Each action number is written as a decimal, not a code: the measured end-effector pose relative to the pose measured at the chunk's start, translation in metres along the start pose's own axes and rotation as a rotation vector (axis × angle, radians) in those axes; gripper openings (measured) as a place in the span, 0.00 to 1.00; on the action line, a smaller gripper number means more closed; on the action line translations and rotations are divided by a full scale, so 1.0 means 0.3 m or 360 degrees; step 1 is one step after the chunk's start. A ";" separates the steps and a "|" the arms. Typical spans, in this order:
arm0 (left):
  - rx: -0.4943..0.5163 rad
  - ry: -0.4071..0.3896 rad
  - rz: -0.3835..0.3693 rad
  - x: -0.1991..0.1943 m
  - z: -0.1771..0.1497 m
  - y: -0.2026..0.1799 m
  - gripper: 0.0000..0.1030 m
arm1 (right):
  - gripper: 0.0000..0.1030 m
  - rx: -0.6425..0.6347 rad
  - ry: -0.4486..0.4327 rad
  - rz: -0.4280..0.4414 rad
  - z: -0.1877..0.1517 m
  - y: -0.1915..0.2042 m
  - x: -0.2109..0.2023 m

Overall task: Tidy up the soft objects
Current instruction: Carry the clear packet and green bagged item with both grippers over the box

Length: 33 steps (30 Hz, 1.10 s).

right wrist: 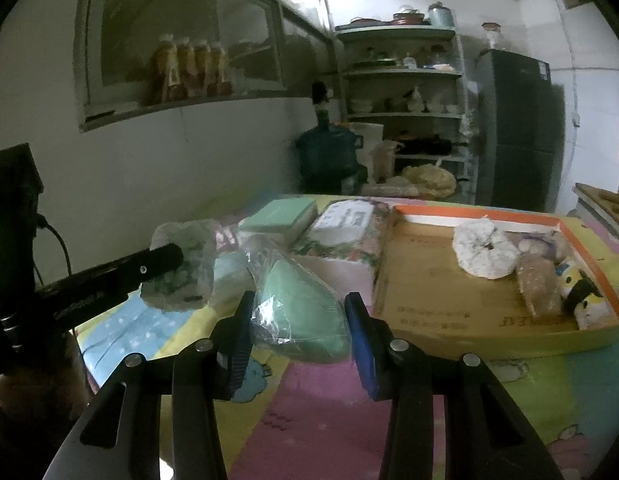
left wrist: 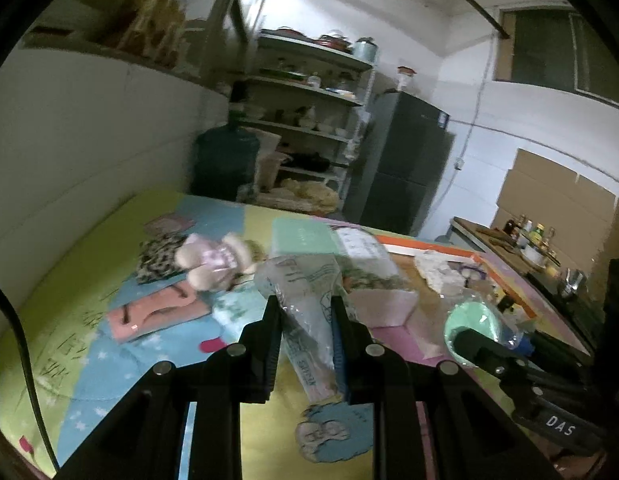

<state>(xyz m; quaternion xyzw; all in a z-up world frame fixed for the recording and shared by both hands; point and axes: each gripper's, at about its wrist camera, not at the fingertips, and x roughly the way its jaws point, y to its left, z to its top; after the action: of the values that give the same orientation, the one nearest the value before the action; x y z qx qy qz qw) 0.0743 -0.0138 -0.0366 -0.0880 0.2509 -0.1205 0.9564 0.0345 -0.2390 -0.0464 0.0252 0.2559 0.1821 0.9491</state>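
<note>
My left gripper (left wrist: 305, 304) is shut on a printed clear plastic packet (left wrist: 305, 292) held above the colourful mat; it also shows at the left of the right wrist view (right wrist: 181, 264). My right gripper (right wrist: 299, 300) is shut on a mint-green soft item in clear wrap (right wrist: 301, 316); it shows in the left wrist view (left wrist: 473, 324) too. An orange-rimmed cardboard tray (right wrist: 429, 280) at the right holds a white crumpled cloth (right wrist: 483, 254) and plush toys (right wrist: 581, 292). A pink-dressed doll (left wrist: 217, 258) lies at the left on the mat.
A folded pink cloth (left wrist: 157, 312) and a patterned dark cloth (left wrist: 157, 254) lie near the doll. A mint box (right wrist: 281, 216) and a printed white box (right wrist: 345, 220) sit behind. A water jug (right wrist: 329, 152), shelves (right wrist: 405, 80) and a dark fridge (right wrist: 517, 128) stand beyond.
</note>
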 end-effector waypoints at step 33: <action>0.0242 0.0096 -0.0249 0.186 0.071 -0.344 0.23 | 0.44 0.0191 -0.0174 -0.0298 0.053 -0.253 -0.120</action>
<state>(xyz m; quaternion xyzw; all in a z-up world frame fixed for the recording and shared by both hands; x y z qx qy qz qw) 0.1127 -0.1255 -0.0202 -0.0309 0.2621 -0.2160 0.9400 0.0388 -0.3221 -0.0260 0.0680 0.2154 0.0755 0.9712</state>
